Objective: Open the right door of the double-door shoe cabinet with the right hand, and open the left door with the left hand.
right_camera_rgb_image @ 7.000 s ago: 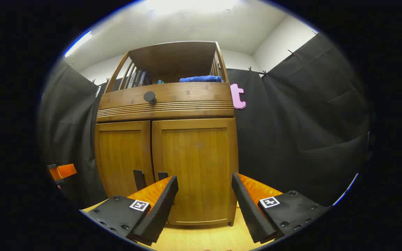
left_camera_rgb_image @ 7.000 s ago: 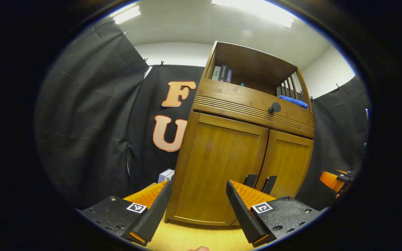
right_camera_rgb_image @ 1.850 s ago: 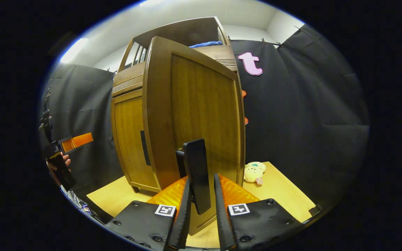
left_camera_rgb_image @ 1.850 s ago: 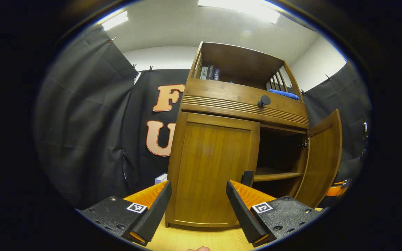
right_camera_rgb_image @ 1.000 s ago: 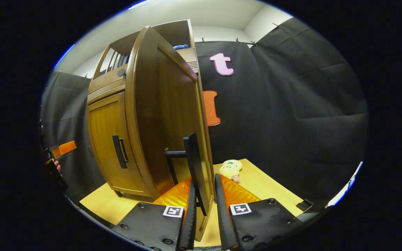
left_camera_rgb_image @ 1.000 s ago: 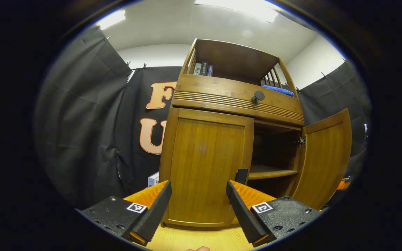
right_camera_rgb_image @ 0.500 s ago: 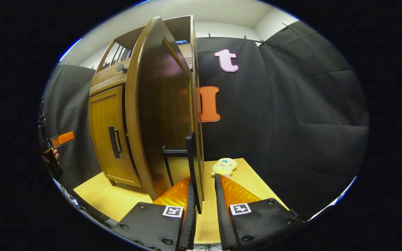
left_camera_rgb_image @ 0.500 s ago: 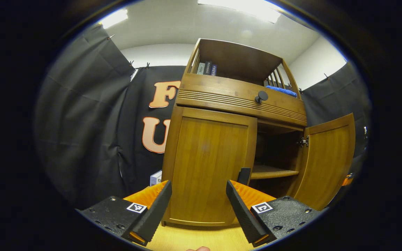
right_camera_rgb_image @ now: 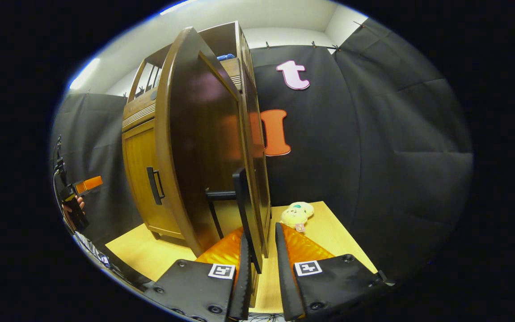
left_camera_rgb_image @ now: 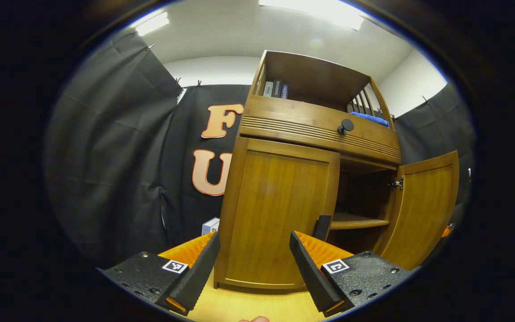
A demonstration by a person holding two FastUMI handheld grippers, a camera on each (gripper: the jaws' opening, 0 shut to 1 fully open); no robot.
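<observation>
Two doors on the cabinet (left_camera_rgb_image: pixel 315 125): right door (left_camera_rgb_image: pixel 423 214) swung wide open, its handle (right_camera_rgb_image: pixel 244 210) between the nearly closed fingers of the right gripper (right_camera_rgb_image: pixel 261 264), though contact of both fingers cannot be told. Left door (left_camera_rgb_image: pixel 280 214) is closed; the left gripper (left_camera_rgb_image: pixel 253 264) hangs in front of it with fingers spread and empty, on the table (left_camera_rgb_image: pixel 248 306) side.

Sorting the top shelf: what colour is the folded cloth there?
Blue; the cloth shows best in the left gripper view.

Black textured tool (left_camera_rgb_image: pixel 254 268) bodies with screws, square coded markers.
</observation>
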